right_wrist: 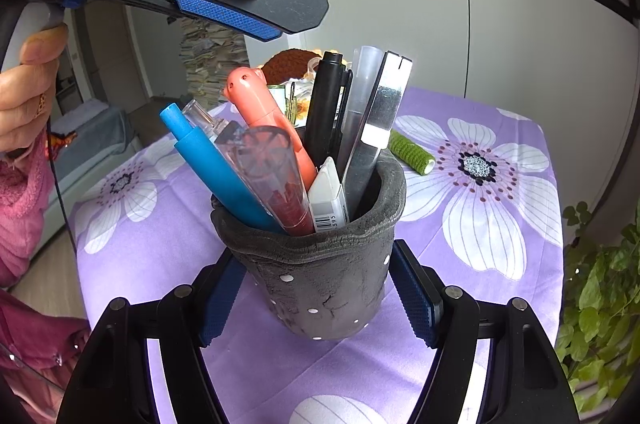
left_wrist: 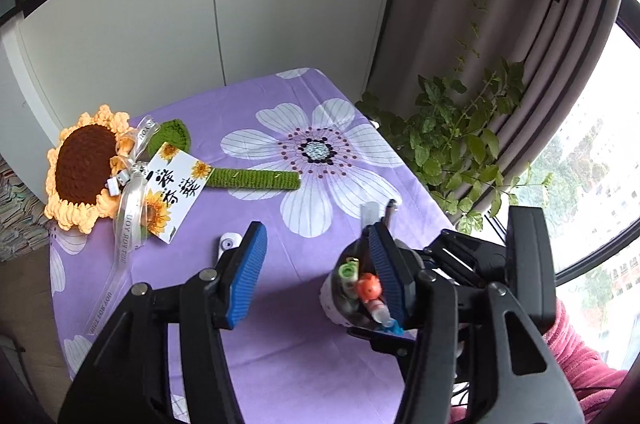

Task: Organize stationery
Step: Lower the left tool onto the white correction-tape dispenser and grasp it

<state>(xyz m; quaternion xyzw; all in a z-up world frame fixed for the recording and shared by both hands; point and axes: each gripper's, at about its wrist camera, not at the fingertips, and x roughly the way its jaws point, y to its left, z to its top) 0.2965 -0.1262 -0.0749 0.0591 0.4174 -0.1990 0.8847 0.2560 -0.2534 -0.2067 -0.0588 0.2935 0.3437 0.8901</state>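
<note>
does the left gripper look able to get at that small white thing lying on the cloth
Probably yes. The left gripper is open above the purple cloth, and the white item lies just beyond its left finger, with nothing on top; the pen cup sits off to the right.

One grey pen holder (right_wrist: 320, 276) stands on the counter (right_wrist: 460, 284). It contains one blue pen (right_wrist: 216, 164), one pink pen (right_wrist: 264, 108), one clear pen with red contents (right_wrist: 276, 176), one black pen (right_wrist: 324, 100), one frosted clear pen (right_wrist: 360, 92), one metallic flat tool (right_wrist: 384, 112), and one white eraser (right_wrist: 328, 196). Elsewhere on the counter: one crocheted sunflower (left_wrist: 84, 164), one printed card (left_wrist: 172, 192), one small white object (left_wrist: 228, 244). Two grippers are visible.
</note>
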